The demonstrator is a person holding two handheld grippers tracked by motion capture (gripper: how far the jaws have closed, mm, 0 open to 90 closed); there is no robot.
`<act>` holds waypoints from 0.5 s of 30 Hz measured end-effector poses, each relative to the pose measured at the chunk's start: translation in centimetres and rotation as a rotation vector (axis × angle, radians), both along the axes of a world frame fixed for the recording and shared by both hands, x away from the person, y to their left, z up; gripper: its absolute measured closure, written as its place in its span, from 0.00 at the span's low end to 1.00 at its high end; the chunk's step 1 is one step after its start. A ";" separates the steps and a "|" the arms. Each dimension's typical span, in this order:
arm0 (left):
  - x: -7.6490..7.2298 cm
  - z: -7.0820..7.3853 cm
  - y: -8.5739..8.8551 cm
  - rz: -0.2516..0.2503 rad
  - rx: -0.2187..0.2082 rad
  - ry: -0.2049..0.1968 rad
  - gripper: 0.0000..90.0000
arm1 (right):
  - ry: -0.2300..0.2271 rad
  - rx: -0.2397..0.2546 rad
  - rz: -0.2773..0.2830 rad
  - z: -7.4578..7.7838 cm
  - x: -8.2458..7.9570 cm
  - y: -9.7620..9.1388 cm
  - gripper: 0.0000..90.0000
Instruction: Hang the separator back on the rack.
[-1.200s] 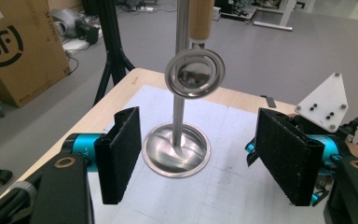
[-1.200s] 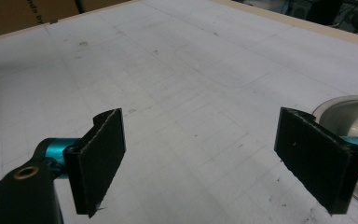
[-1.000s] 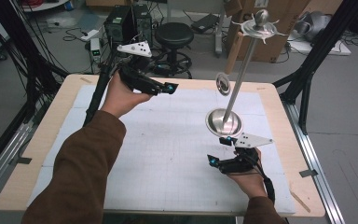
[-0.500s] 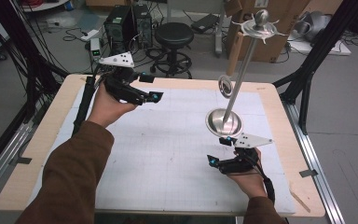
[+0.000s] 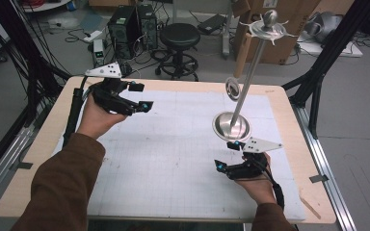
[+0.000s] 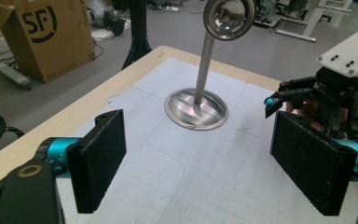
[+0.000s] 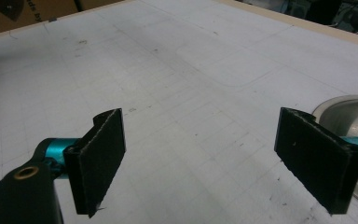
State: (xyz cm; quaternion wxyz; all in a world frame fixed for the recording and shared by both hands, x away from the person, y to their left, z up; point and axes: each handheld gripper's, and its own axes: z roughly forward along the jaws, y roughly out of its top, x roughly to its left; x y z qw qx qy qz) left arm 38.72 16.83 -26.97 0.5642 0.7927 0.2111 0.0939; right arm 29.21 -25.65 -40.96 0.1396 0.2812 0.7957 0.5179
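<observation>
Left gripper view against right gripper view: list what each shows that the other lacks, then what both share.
Left gripper view alone: the stand's pole, the metal ring at its top, a cardboard box, and the right gripper with its grey plate. Right gripper view alone: a long stretch of bare mat ahead of its jaws. Both share: open black jaws with nothing between them, the gridded mat, the table edge, and the stand's round base.

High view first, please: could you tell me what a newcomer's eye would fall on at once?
The tall shiny metal stand with a round dish base rises on the white grid mat's right side, a small metal ring hanging beside its pole. The left tool hovers open at the far left; the right tool, also open, waits just before the base.
</observation>
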 end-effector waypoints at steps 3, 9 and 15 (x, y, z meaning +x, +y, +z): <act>-0.4 -0.4 0.4 0.005 0.001 0.000 0.21 | -0.001 -0.002 -0.001 0.0 0.0 0.0 0.17; -1.1 -1.3 1.1 0.005 -0.010 -0.004 0.19 | 0.000 -0.002 -0.001 0.0 0.0 0.0 0.17; -2.0 -2.5 1.6 0.007 -0.016 0.000 0.17 | 0.003 -0.003 0.002 -0.1 0.1 0.1 0.17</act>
